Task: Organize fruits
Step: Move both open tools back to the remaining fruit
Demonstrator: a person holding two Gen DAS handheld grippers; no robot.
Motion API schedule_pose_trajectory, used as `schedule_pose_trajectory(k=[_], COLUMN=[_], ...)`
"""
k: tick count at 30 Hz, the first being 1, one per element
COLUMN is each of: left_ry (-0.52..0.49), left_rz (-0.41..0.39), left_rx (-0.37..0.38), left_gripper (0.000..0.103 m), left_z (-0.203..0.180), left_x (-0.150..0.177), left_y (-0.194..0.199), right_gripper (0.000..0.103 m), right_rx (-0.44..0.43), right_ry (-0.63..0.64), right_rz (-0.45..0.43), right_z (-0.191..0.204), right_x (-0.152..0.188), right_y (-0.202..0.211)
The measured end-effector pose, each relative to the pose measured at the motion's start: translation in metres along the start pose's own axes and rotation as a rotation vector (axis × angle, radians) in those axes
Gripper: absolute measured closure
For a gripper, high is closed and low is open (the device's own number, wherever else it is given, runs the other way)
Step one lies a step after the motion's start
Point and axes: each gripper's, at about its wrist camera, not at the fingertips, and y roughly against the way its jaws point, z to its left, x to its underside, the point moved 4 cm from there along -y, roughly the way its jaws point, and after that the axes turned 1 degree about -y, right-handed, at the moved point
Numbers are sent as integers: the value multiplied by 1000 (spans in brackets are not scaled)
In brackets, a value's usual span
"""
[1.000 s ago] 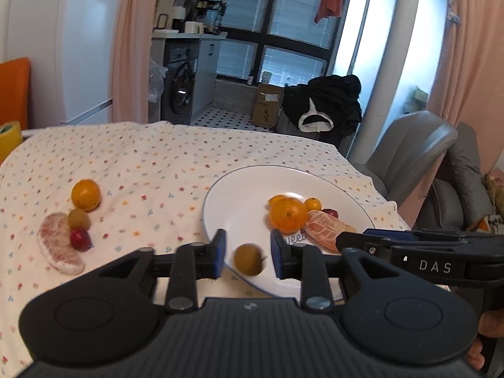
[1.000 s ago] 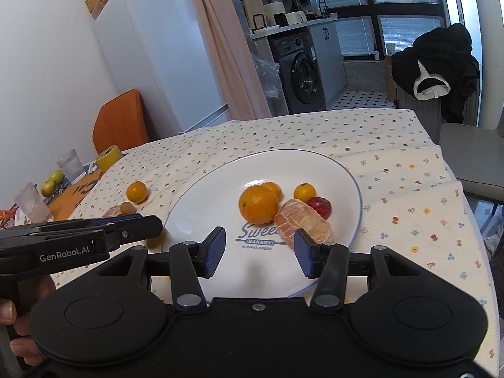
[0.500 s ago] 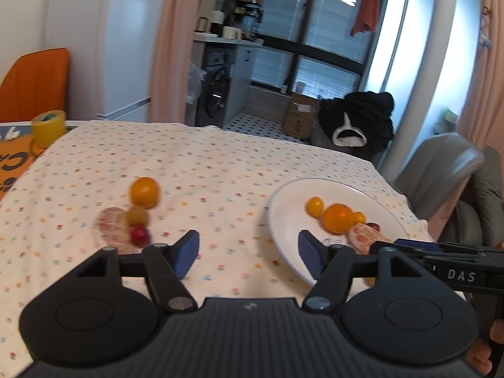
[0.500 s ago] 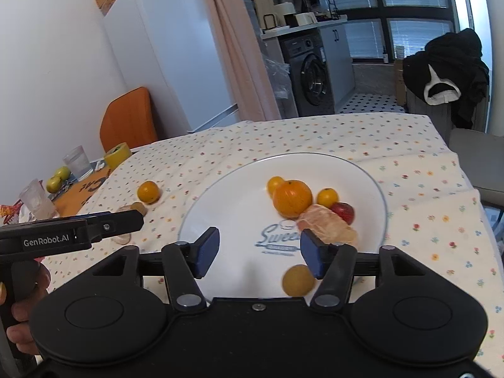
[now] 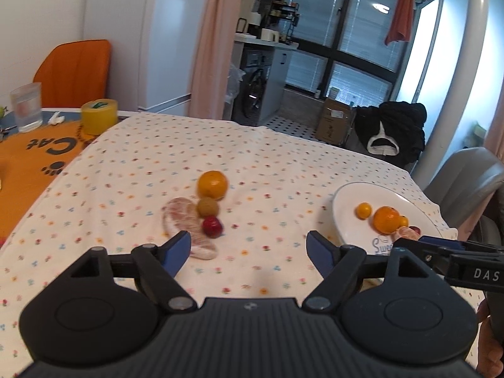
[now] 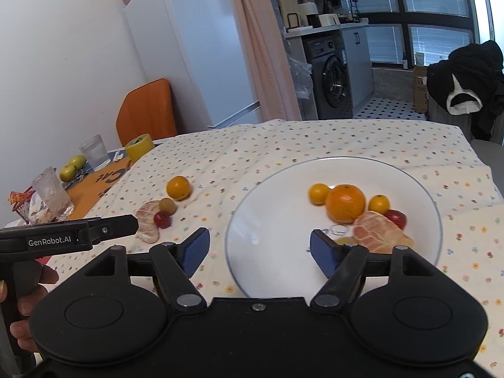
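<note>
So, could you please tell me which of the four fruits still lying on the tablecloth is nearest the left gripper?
The pale pink peeled citrus segment: its near end lies beside the open left gripper's left fingertip, closer than the small red fruit, brown round fruit or orange mandarin.

In the right wrist view a small yellow-brown round fruit (image 6: 345,240) on the white plate (image 6: 267,220) is mostly hidden behind the right gripper's blue-padded finger (image 6: 321,252). In the left wrist view the plate's printed blue lettering (image 5: 381,245) is cut off by the other gripper's black body, and a small red fruit (image 5: 416,229) barely peeks out behind the peeled pomelo segment (image 5: 406,233).
</note>
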Motion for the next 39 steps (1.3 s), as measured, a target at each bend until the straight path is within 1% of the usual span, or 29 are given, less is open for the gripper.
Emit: schedule_pose_trajectory(k=[7, 9, 10, 11, 13, 16, 19, 22, 27, 31, 35, 38, 39], left_ry=[30, 34, 36, 40, 44, 56, 72, 80, 96, 105, 119, 120, 122], left_rz=[3, 6, 5, -3, -12, -9, -9, -9, -14, -15, -17, -17, -16], left_rx=[-22, -33, -42, -49, -60, -77, -92, -98, -81, -99, -111, -120, -123], left_gripper=[24, 20, 11, 7, 5, 5, 5, 5, 5, 5, 5, 5, 5], left_z=[21, 26, 28, 31, 38, 49, 59, 66, 75, 81, 90, 95, 97], left_x=[1, 2, 2, 3, 3, 3, 4, 4, 4, 4, 5, 6, 6], left_y=[7, 8, 9, 11, 13, 13, 14, 15, 15, 15, 13, 12, 12], right_gripper=[28, 26, 24, 21, 18, 7, 0, 0, 0, 1, 9, 12, 15], right_rx=[-12, -17, -20, -23, -30, -45, -56, -70, -79, -90, -105, -118, -123], right_ry=[23, 29, 32, 34, 34, 26, 39, 41, 54, 68, 84, 98, 101], right_rz=[2, 3, 2, 1, -1, -7, -11, -3, 6, 20, 43, 57, 62], right_z=[17, 22, 25, 27, 31, 37, 45, 52, 61, 70, 80, 88, 91], right_x=[-2, -2, -3, -3, -4, -5, -7, -8, -10, -11, -12, -13, -13], right_y=[-4, -6, -7, -7, -9, -12, -15, -20, -28, -37, -48, -56, -59])
